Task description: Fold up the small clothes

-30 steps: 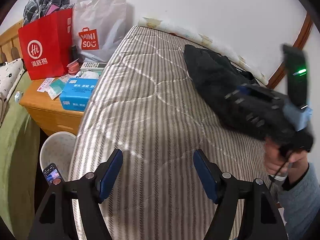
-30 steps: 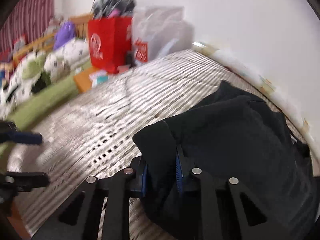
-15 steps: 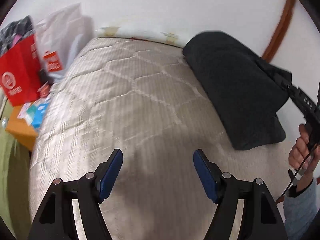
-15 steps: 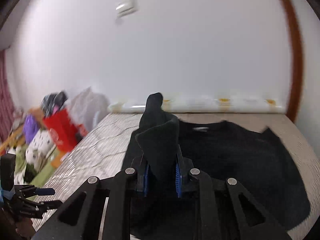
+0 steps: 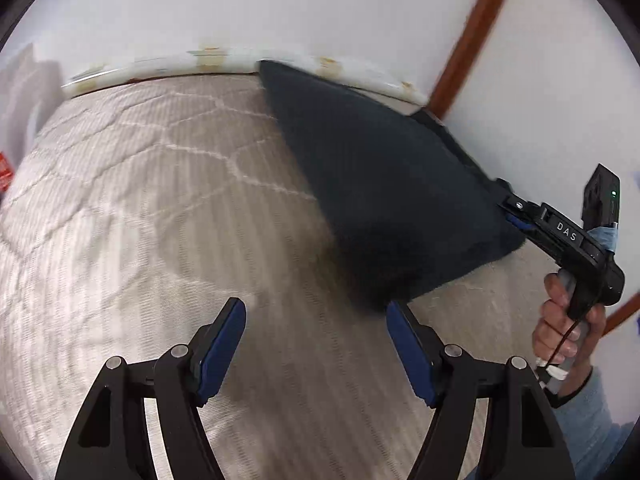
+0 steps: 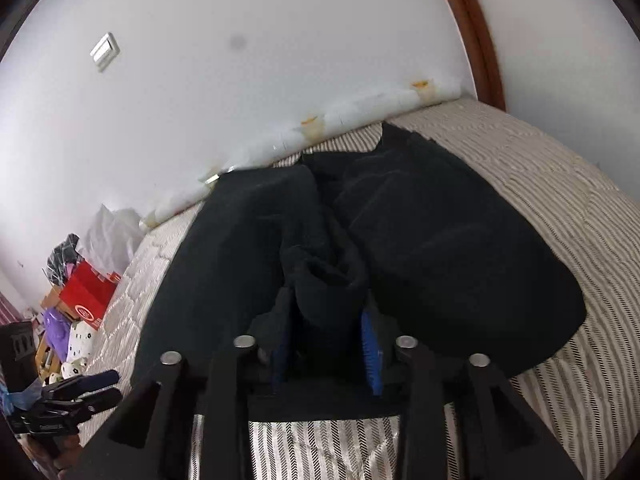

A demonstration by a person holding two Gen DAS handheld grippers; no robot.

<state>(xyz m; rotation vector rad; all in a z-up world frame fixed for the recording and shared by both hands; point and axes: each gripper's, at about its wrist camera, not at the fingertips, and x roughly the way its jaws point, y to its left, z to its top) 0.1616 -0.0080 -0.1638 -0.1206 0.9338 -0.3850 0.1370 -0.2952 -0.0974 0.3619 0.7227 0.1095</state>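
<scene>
A black garment (image 5: 384,184) lies spread on the striped mattress (image 5: 160,208) against the far wall; it also shows in the right wrist view (image 6: 440,232). My right gripper (image 6: 328,344) is shut on a bunched edge of the garment, and it shows at the right of the left wrist view (image 5: 516,216). My left gripper (image 5: 316,336) is open and empty above bare mattress, its right finger close to the garment's near corner.
A white wall runs behind the bed, with a brown wooden frame (image 5: 468,32) at the right. A red bag (image 6: 86,296), a white bag and stuffed toys stand far left beyond the mattress. My left gripper shows low left in the right wrist view (image 6: 80,388).
My right gripper has pulled the garment out flat along the mattress and dropped lower. My left gripper has swung right toward the garment's near corner, still open.
</scene>
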